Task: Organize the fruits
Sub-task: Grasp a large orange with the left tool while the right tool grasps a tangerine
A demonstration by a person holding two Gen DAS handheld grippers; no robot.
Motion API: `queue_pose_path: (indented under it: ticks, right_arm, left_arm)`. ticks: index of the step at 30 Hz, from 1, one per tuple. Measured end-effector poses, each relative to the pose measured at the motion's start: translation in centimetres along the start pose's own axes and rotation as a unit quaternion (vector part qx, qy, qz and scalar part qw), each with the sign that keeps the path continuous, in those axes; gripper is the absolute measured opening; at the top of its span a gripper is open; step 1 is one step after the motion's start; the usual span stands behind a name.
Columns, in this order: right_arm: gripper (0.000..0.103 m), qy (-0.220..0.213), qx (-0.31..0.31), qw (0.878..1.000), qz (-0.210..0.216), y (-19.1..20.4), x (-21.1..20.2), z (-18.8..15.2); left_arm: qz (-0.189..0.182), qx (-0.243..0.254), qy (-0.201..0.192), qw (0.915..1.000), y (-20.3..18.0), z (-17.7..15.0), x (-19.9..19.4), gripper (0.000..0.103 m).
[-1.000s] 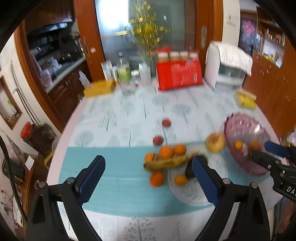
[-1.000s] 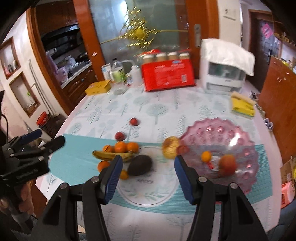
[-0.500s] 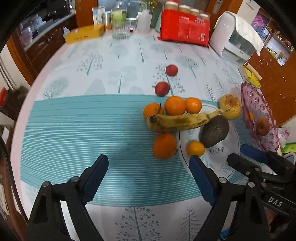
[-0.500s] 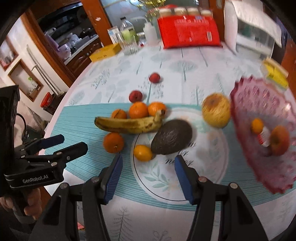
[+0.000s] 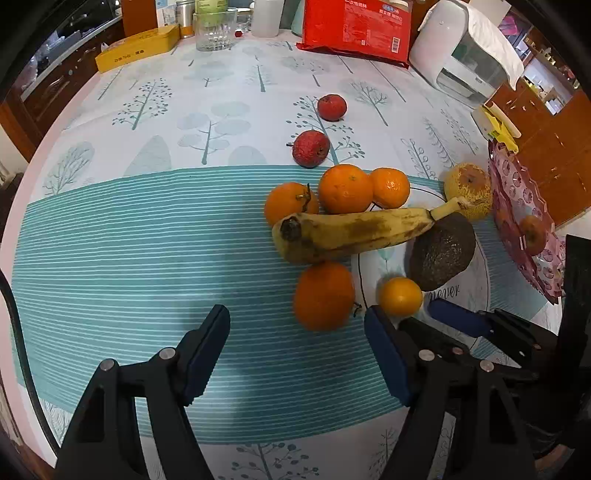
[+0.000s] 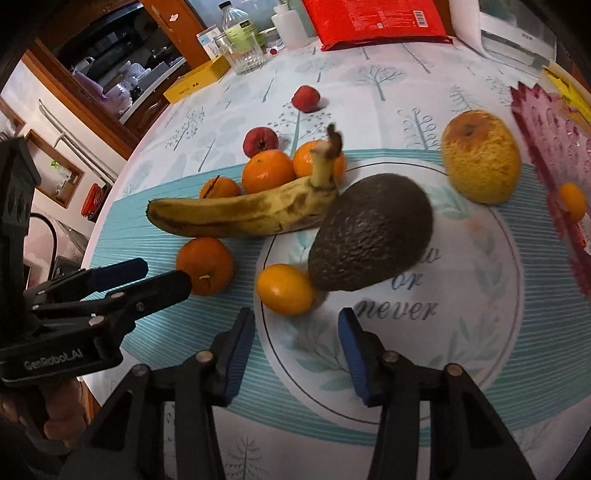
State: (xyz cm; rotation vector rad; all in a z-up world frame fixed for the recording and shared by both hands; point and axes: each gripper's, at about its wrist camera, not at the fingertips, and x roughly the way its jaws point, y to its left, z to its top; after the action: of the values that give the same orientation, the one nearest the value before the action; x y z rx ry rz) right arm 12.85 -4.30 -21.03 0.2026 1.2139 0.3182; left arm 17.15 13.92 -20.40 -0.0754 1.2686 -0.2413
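A spotted banana (image 5: 354, 230) lies across several oranges (image 5: 345, 188) on a teal runner. An avocado (image 6: 369, 232) and a small yellow-orange citrus (image 6: 285, 288) rest on a white plate (image 6: 461, 314). A lone orange (image 5: 324, 295) sits in front of the banana. Two red fruits (image 5: 310, 148) lie behind. A yellow pear-like fruit (image 6: 480, 158) stands beside a pink bowl (image 5: 517, 221) holding fruit. My left gripper (image 5: 295, 347) is open, just short of the lone orange. My right gripper (image 6: 295, 339) is open, just short of the small citrus.
At the table's far edge stand a red package (image 5: 354, 26), a glass (image 5: 214, 31), a yellow box (image 5: 136, 48) and a white appliance (image 5: 465, 55). A yellow item (image 5: 496, 125) lies behind the pink bowl. Wooden cabinets surround the table.
Both grippers have dropped down and moved in toward the fruit pile, which now looms much larger. Both stay open; no fruit has moved.
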Motion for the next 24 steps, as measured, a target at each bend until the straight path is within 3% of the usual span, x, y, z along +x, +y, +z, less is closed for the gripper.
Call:
queue_pose_path:
  ticks: [10, 18, 24]
  right_arm:
    - [0.039, -0.011, 0.002, 1.000, 0.011, 0.3, 1.3, 0.6]
    - [0.038, -0.022, -0.021, 1.000, -0.007, 1.2, 1.7, 1.0]
    - [0.037, -0.019, -0.028, 0.999, 0.000, 1.2, 1.6, 0.9]
  left_arm:
    - [-0.013, 0.005, 0.009, 0.9999, 0.1, 0.6, 0.6, 0.074]
    - [-0.019, 0.011, 0.018, 0.9996, -0.4, 1.0, 1.1, 0.074]
    - [-0.028, 0.010, 0.037, 0.9989, -0.8, 1.0, 2.0, 0.058]
